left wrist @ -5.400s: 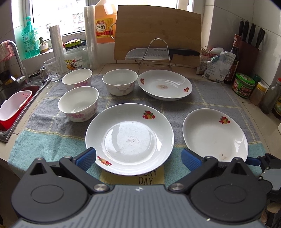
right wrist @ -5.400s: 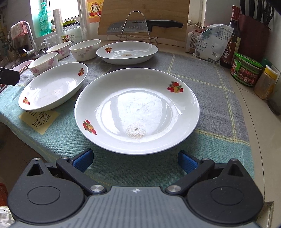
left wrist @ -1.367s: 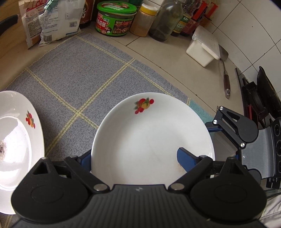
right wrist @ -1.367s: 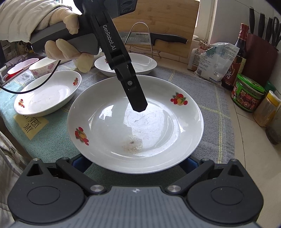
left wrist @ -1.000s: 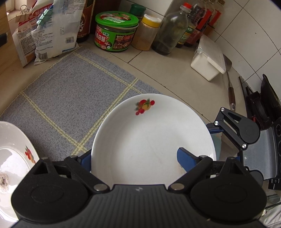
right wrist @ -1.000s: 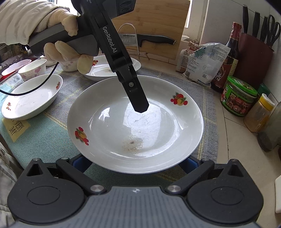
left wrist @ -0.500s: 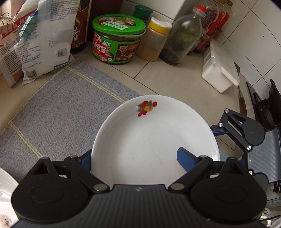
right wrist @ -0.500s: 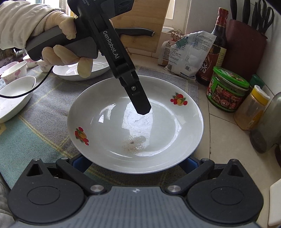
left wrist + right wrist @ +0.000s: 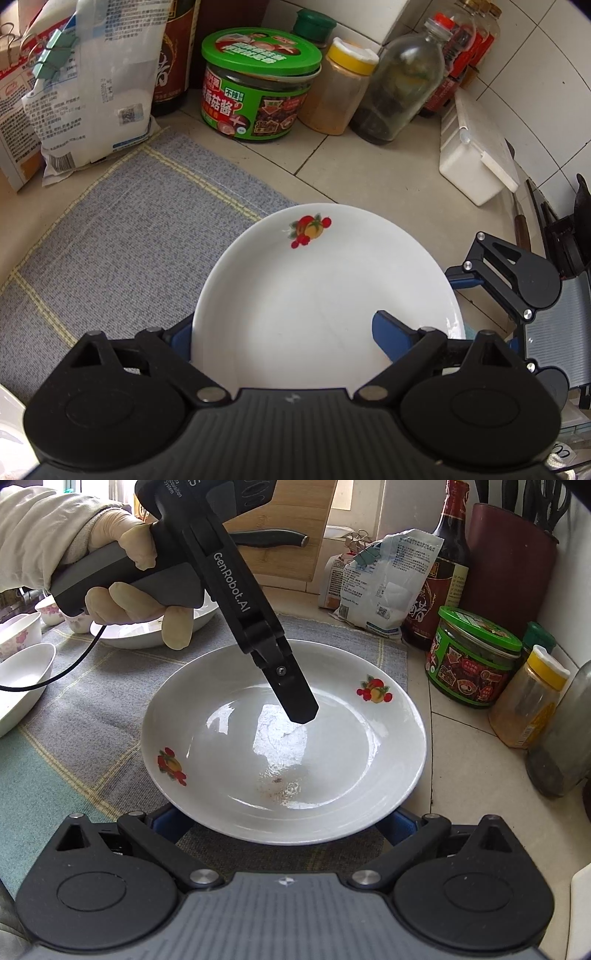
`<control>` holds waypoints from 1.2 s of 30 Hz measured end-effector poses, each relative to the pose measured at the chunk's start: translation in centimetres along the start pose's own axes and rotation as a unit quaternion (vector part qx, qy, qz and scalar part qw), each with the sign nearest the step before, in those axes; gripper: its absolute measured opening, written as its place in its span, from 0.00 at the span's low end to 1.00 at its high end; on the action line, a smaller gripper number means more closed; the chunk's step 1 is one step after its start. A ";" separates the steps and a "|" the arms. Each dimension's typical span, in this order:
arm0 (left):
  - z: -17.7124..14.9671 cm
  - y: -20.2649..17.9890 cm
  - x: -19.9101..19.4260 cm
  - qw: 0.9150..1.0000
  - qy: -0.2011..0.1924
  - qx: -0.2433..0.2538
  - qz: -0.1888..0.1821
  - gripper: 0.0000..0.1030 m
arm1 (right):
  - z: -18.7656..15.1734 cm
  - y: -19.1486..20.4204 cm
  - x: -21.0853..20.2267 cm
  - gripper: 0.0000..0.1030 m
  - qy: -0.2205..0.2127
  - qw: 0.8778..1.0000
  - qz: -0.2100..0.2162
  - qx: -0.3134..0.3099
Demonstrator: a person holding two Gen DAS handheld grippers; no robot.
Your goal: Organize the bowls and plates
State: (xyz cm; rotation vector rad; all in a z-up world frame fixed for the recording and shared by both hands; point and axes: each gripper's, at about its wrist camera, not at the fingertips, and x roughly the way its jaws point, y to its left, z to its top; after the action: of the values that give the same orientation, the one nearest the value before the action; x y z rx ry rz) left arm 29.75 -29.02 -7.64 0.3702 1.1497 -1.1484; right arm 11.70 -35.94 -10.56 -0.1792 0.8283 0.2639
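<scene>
Here the white plate point(image 9: 284, 746) sits face up, roughly level, its fruit prints on the far right and near left of the rim; being round, it has no long axis. It is carried between the two claws over the right end of the grey cloth point(image 9: 92, 716), where the mat meets the tiled table point(image 9: 472, 775). Whether it touches the cloth underneath I cannot tell.

The right claw point(image 9: 284, 821) grasps the near rim of the plate, its blue pads tucked under the edge on both sides. The left claw point(image 9: 284, 328) grasps the plate from the other side: one finger lies over the inside, the other sits at the outer rim, the jaws spread wide. A gloved hand point(image 9: 136, 587) holds the left claw's handle.

The plate holds only a small brownish smear near its centre. Behind it stand a green-lidded jar point(image 9: 474, 657) of dark sauce, a yellow-capped jar point(image 9: 528, 705) of orange-brown powder, a dark bottle point(image 9: 441, 572) and a clipped white bag point(image 9: 388, 583). Two other white plates point(image 9: 18, 686) lie on the cloth at the left, and flowered bowls point(image 9: 18, 635) sit beyond them.
</scene>
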 end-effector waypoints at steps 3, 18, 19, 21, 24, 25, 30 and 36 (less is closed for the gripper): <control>0.1 0.0 0.0 1.000 -0.003 0.000 0.000 0.91 | 0.0 -0.1 0.0 1.00 0.000 1.000 0.001 0.004; -1.3 -0.7 -2.5 0.998 -0.038 -0.002 0.046 0.92 | -0.3 0.2 -0.7 1.00 0.003 1.000 -0.016 0.024; -1.5 -0.8 -3.1 0.997 -0.045 -0.005 0.054 0.92 | -0.4 0.4 -0.9 1.00 0.006 0.999 -0.020 0.028; -2.1 -1.4 -4.5 0.996 -0.062 -0.007 0.069 0.92 | -0.6 0.7 -1.4 1.00 0.016 0.999 -0.030 0.036; -3.3 -2.6 -6.6 0.992 -0.088 0.000 0.089 0.92 | -0.8 1.6 -2.4 1.00 0.019 0.998 -0.043 0.044; -3.9 -3.2 -7.4 0.990 -0.102 0.003 0.095 0.93 | -0.9 1.9 -2.8 1.00 0.019 0.998 -0.047 0.046; -7.2 -6.2 -10.4 0.980 -0.152 0.016 0.128 0.95 | -1.1 3.4 -4.3 1.00 0.008 0.997 -0.060 0.053; -11.5 -8.6 -12.4 0.970 -0.189 -0.017 0.150 0.96 | -0.9 4.8 -5.4 1.00 -0.014 0.995 -0.070 0.063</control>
State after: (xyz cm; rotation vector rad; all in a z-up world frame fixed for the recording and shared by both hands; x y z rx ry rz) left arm 16.95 -17.69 0.65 0.2720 0.7478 -0.8841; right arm 6.16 -32.47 -7.41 -0.1145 0.7986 0.0814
